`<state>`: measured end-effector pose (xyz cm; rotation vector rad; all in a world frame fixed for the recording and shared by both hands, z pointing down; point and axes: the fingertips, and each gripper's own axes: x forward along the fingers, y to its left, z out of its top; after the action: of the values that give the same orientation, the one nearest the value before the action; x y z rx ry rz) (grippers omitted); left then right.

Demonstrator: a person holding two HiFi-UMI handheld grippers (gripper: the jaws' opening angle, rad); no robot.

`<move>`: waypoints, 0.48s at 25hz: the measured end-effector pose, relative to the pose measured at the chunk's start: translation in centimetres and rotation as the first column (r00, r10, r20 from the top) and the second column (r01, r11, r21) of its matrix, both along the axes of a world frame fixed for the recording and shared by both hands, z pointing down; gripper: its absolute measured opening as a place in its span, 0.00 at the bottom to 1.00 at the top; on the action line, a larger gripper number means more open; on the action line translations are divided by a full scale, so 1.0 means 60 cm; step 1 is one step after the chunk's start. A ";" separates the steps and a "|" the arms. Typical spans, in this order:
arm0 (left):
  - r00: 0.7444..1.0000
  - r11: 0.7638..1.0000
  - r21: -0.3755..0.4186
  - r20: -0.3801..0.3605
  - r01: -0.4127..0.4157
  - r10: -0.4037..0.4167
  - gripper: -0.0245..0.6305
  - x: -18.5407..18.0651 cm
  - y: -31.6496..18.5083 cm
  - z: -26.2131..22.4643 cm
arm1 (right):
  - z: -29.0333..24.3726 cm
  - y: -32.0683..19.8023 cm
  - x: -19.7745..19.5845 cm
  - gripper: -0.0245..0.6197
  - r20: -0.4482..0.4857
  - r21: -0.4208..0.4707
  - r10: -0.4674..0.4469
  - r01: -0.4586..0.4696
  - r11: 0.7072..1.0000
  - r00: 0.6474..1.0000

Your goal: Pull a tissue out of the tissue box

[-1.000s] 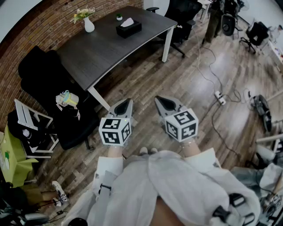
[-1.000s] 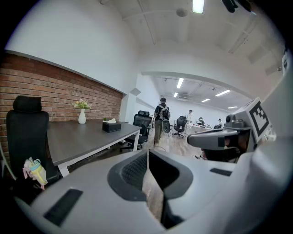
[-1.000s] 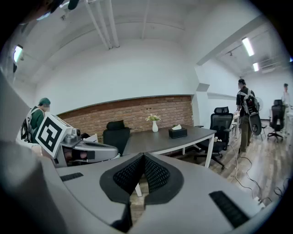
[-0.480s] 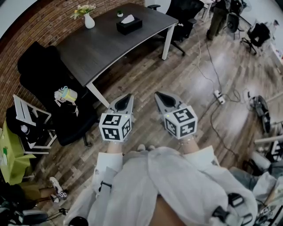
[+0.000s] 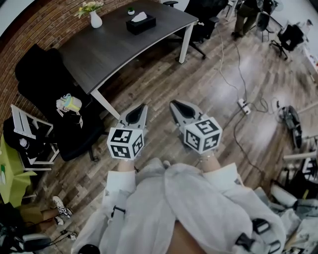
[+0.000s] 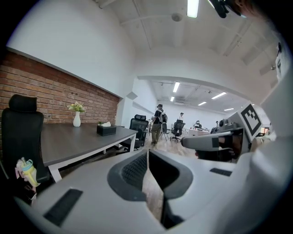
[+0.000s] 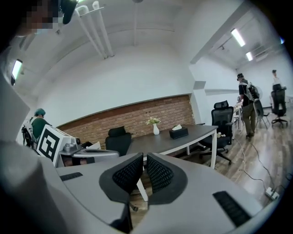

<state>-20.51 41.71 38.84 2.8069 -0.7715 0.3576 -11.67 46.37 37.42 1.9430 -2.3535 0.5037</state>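
Wooden plank floor (image 5: 208,84) fills most of the head view, from centre to right edge. A brick wall (image 5: 30,25) runs along the upper left corner.

A dark grey table (image 5: 114,44) on white legs stands in the upper left, set against that wall. A black office chair (image 5: 44,89) sits at the table's left end, at the left of the frame.

My left gripper (image 5: 141,106) is low in the centre of the head view, over bare floor and well short of the table. Its own view shows the jaws drawn in to a narrow slit, tips meeting, with only floor showing through the sliver behind them. I hold nothing in it.

My right gripper (image 5: 174,104) is just beside it, to the right, tip aimed toward the upper left. Its pads are pressed together and it is likewise empty.

The tissue box (image 5: 140,23), black, rests on the far part of the table near the top edge of the frame, well apart from both grippers. A white tissue (image 5: 138,16) stands up out of its top.

A white vase (image 5: 96,20) with flowers stands left of the box. A small potted plant (image 5: 130,10) sits just above the box.
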 end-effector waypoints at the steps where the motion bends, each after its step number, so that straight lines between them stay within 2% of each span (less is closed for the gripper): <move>1: 1.000 1.000 -0.003 -0.001 0.012 -0.012 0.06 0.000 0.002 0.000 | 0.003 0.006 0.003 0.05 0.006 -0.008 0.001 -0.001 1.000 1.000; 5: 0.999 0.999 -0.024 -0.006 0.048 -0.048 0.06 0.002 0.004 0.003 | 0.007 0.014 0.016 0.05 0.001 -0.017 0.011 -0.011 1.000 1.000; 10: 1.000 0.998 -0.050 0.008 0.023 -0.023 0.06 0.026 -0.007 0.025 | 0.024 -0.006 0.031 0.05 -0.010 -0.018 0.034 -0.035 0.999 0.999; 12: 1.000 0.998 -0.058 0.028 -0.003 0.005 0.07 0.039 -0.016 0.031 | 0.027 -0.022 0.042 0.12 -0.010 -0.022 0.046 -0.046 0.999 0.999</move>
<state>-18.18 40.73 40.71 2.7553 -0.7495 0.4135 -9.17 45.07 39.05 1.9894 -2.2922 0.5193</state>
